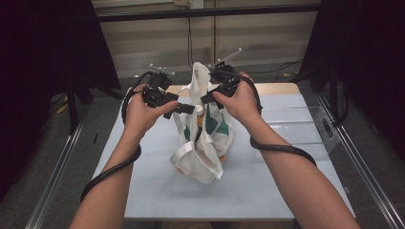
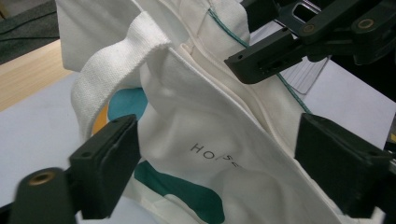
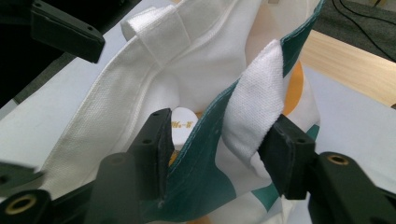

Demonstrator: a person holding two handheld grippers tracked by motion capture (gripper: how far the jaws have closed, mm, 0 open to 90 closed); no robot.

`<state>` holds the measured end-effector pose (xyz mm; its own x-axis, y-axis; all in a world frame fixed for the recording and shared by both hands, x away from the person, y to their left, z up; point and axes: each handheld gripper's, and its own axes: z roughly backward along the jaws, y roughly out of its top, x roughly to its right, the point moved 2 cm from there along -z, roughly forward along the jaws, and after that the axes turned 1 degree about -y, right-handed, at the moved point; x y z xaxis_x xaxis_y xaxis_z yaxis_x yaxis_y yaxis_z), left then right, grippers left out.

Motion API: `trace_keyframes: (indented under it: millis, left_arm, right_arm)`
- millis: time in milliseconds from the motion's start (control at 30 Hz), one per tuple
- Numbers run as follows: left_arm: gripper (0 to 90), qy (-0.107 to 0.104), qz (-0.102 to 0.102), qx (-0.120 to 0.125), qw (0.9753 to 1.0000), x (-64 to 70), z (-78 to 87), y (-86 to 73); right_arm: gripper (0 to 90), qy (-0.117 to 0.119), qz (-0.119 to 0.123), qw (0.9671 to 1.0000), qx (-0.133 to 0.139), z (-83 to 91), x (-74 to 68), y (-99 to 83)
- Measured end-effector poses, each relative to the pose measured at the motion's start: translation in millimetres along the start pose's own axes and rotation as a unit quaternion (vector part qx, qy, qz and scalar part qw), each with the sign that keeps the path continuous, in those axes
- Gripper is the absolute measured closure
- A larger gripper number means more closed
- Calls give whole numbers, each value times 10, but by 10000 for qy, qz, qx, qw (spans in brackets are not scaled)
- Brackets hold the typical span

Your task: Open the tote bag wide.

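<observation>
Both your grippers are at the mouth of a white tote bag (image 1: 203, 143) standing mid-table

From the high view, your left gripper (image 1: 184, 108) and right gripper (image 1: 210, 98) meet over the bag's top edge, on the pale table (image 1: 157, 191), though you cannot judge their spread from there. The left gripper view shows your left fingers (image 2: 109, 163) wide apart, straddling the bag's printed side without clamping it, a handle loop (image 2: 116, 60) just above and the right gripper's jaw ahead. The right gripper view shows what the others hide: your right fingers (image 3: 156, 149) part open around the bag's green-lined rim (image 3: 210, 140) and a white strap (image 3: 254, 107), not pressed tight, with a white item bearing yellow print (image 3: 181, 122) inside the bag
</observation>
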<state>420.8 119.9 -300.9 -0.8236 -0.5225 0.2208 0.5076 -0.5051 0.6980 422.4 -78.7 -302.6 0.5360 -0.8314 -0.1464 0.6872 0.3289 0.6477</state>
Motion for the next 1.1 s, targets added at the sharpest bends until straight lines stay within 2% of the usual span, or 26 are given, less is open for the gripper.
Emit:
trace_keyframes:
  millis: [33, 100, 133, 200, 267, 300, 333, 400, 433, 500, 533, 633, 833, 1000, 1100]
  left_arm:
    - [184, -1, 88, 57, 9999, 2, -22, 0]
    - [212, -28, 70, -57, 10000, -1, -53, -4]
    - [327, -48, 52, -61, 10000, 13, -70, -6]
    - [386, 0, 90, -52, 9999, 12, -71, 0]
    - [536, -28, 106, -63, 9999, 9, -70, -1]
    - [536, 55, 192, -53, 9998, 12, -74, -1]
    - [622, 69, 192, -80, 9998, 8, -70, -3]
    - [658, 69, 191, -111, 9997, -7, -65, -7]
    - [658, 144, 109, -170, 9997, -23, -47, -11]
    - [731, 167, 202, -118, 9996, -25, -49, -17]
    - [748, 172, 196, -160, 9995, -39, -43, -20]
    - [787, 189, 365, -120, 9991, -47, -51, -24]
    - [842, 205, 426, -152, 9988, -93, -41, -30]
    - [849, 372, 547, -156, 9977, -152, -20, -48]
    - [849, 395, 567, -137, 9975, -183, -6, -64]
  right_arm:
    - [509, -6, -6, 10000, -9, 3, 4, -2]
    - [525, 0, -9, 10000, -11, 4, 9, -4]
    - [571, -2, -27, 10000, -43, 3, 19, -12]
    - [609, -23, -19, 10000, -68, 6, 30, -20]
    - [631, -14, -16, 10000, -86, 6, 39, -26]
    - [659, -27, -35, 10000, -89, 8, 49, -31]
    - [718, -49, -18, 9999, -120, 16, 71, -47]
    - [739, -69, -11, 9999, -122, 19, 83, -55]
    - [750, -91, -22, 9999, -122, 23, 98, -63]
    - [768, -131, -45, 9999, -84, 28, 150, -90]
    - [771, -129, -60, 9999, -84, 25, 167, -99]
    - [773, -132, -111, 9998, -63, 31, 205, -117]
    - [775, -192, -136, 9997, -31, 35, 252, -137]
    - [775, -219, -157, 9996, -10, 32, 303, -155]
    - [775, -232, -172, 9996, -3, 32, 350, -172]
